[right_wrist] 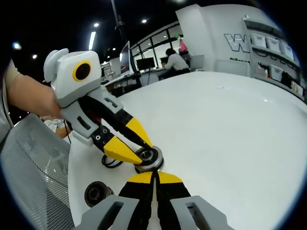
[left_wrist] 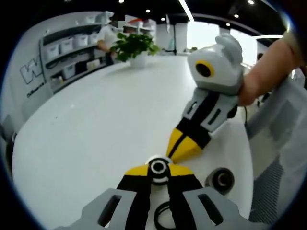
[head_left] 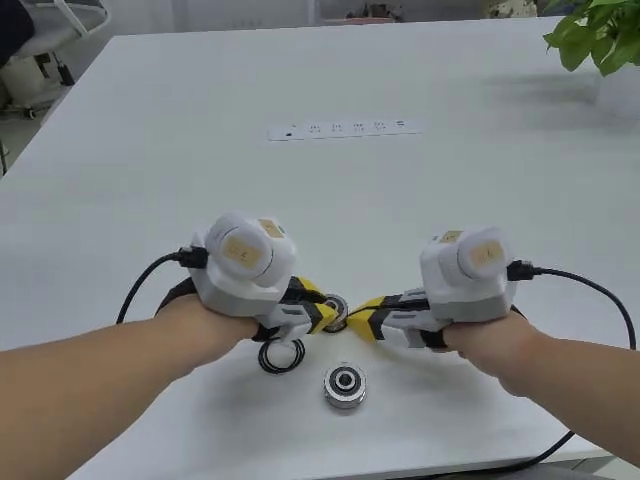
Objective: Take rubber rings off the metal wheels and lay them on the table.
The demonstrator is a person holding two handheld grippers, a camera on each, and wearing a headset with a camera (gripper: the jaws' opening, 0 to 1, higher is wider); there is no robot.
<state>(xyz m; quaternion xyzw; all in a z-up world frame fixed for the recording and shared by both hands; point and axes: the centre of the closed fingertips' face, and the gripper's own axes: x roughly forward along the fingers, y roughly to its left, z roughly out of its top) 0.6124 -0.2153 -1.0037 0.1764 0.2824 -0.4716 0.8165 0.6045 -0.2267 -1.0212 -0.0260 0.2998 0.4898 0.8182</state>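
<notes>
White table (head_left: 150,180) with a matte top, everything sits on it. Green plant (head_left: 595,35) at the far right corner. Long white power strip (head_left: 345,129) lies flat across the middle, well beyond the work.

Left gripper (head_left: 320,316) is at the near edge and points right. Its yellow-tipped jaws are clenched on a metal wheel (head_left: 335,312), held just above the table top.

Right gripper (head_left: 366,316) points left, tip to tip with the left one. In the right gripper view its jaws are pressed together with only a hairline between them, and the tips touch the rim of the held wheel. I cannot tell whether a ring is pinched there.

Second wheel (head_left: 345,386) lies flat on the table near the person, just below the grippers, apart from both.

Black rubber rings (head_left: 282,356) lie on the table, overlapping, just under the left gripper and beside the second wheel.
</notes>
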